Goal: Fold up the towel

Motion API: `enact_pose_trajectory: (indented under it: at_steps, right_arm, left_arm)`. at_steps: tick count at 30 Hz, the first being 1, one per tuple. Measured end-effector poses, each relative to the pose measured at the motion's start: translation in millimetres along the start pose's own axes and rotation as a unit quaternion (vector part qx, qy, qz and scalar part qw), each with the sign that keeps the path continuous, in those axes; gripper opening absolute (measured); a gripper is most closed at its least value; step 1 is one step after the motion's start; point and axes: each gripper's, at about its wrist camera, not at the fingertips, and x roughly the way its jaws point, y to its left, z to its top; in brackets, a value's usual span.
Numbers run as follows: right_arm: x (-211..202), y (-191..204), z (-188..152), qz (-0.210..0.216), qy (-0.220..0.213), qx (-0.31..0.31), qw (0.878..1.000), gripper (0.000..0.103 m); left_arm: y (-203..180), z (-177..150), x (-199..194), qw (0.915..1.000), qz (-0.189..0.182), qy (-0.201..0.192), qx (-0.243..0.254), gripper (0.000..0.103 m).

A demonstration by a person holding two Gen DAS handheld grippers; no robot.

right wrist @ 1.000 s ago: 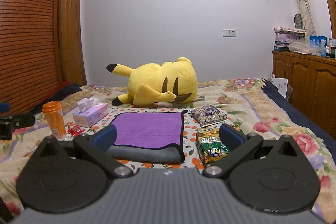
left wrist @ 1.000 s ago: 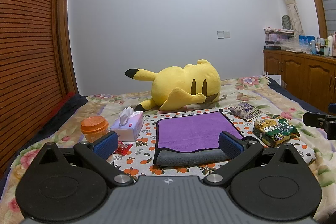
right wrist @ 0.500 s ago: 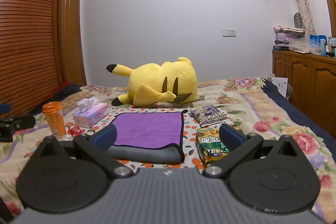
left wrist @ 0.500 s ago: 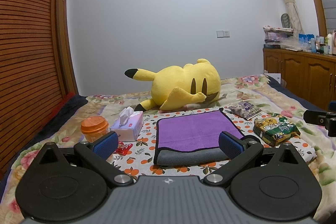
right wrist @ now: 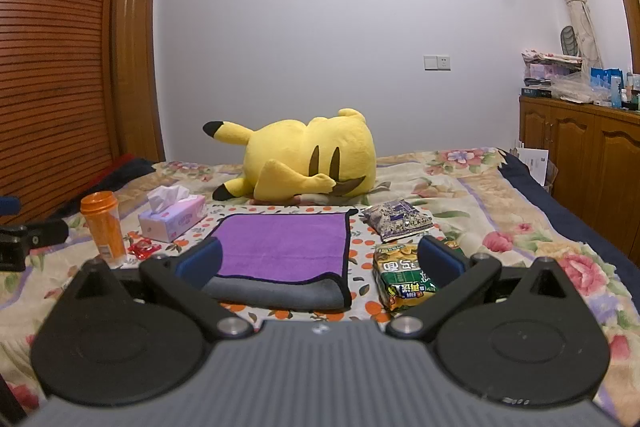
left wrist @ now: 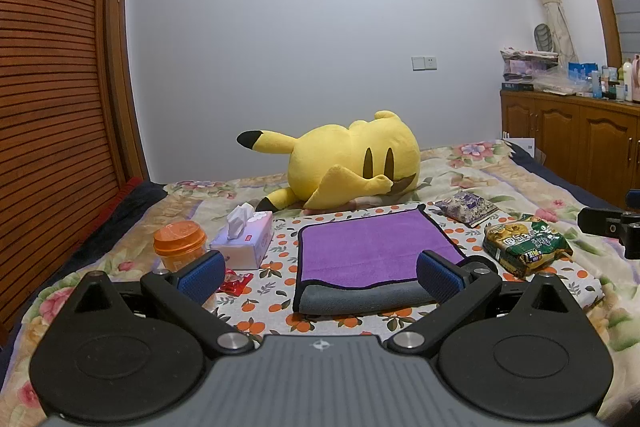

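A purple towel with a grey underside lies folded over on an orange-print cloth on the bed; its grey fold faces me. It also shows in the right wrist view. My left gripper is open and empty, held above the bed in front of the towel's near edge. My right gripper is open and empty, also short of the near edge, toward the towel's right side. Neither gripper touches the towel.
A yellow plush toy lies behind the towel. A tissue box, an orange-lidded jar and a red wrapper sit to its left. Snack packets lie to its right. Wooden cabinets stand far right.
Almost nothing has changed. Both grippers stay open and nearly still; the left wrist view has shifted very slightly.
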Motion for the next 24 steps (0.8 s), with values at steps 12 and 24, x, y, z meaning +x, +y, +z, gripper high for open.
enact_pose_trajectory:
  at_steps: [12, 24]
  right_arm:
    - [-0.2, 0.0, 0.0, 0.0, 0.0, -0.001, 1.0, 0.103]
    - [1.8, 2.0, -0.1, 0.001, 0.003, -0.001, 1.0, 0.103]
  left_arm:
    - [-0.3, 0.0, 0.0, 1.0, 0.0, 0.0, 0.001, 0.103]
    - [2.8, -1.6, 5.1, 0.9999, -0.001, 0.009, 0.004, 0.103]
